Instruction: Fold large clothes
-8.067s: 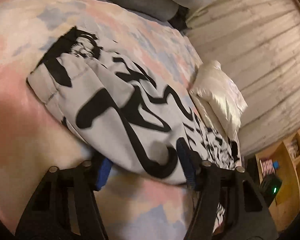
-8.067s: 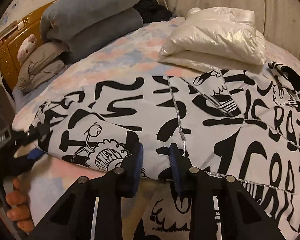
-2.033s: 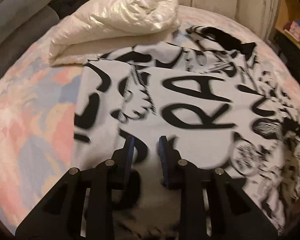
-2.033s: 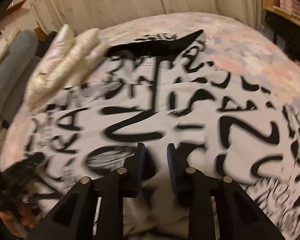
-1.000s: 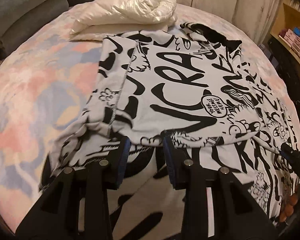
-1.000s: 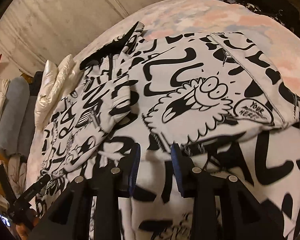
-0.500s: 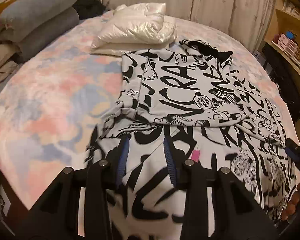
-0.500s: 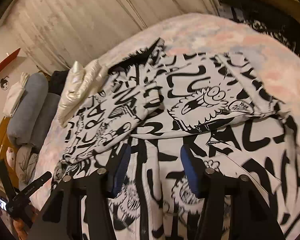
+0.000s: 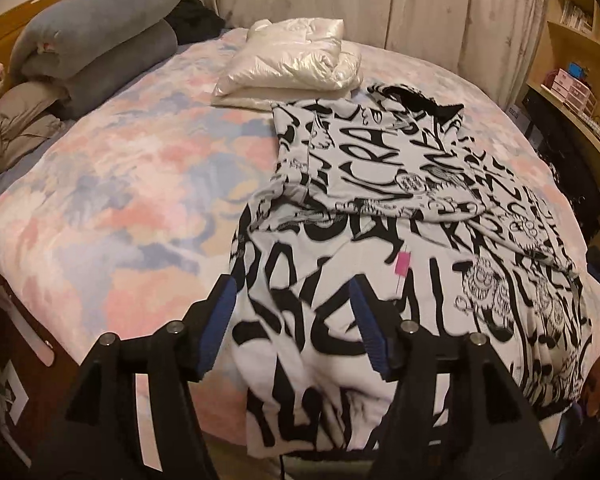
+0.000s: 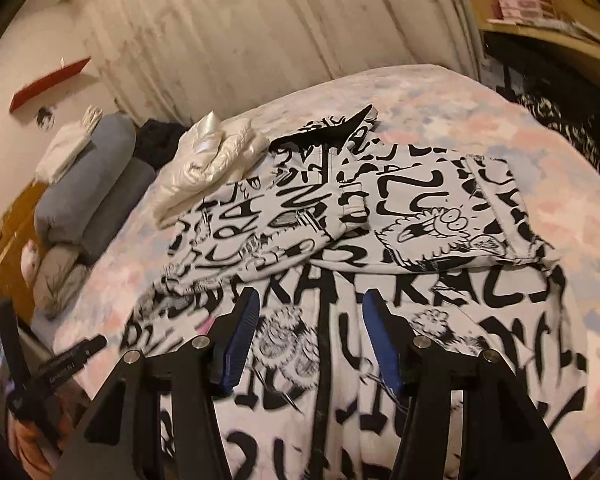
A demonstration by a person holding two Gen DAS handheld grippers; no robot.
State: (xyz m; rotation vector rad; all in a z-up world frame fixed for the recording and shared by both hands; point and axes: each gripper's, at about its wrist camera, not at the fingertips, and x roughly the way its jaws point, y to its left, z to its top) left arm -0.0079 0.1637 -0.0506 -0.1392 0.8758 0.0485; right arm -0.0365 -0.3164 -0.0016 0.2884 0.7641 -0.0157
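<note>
Pastel bed (image 9: 112, 208) carries the half-folded graffiti-print hoodie (image 9: 380, 184), long axis running away from both hand-held grippers, left (image 9: 294, 320) and right (image 10: 312, 340), jaws just opened, empty, above its near hem.

Left claw (image 9: 294, 320) and right claw (image 10: 314, 340), jaws just opening, hold nothing.

Dim warm light, fisheye-bent edges (dark corners); near cloth seems slightly motion-blurred.

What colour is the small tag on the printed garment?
Bright pink tag, clearest in the left wrist view.
</note>
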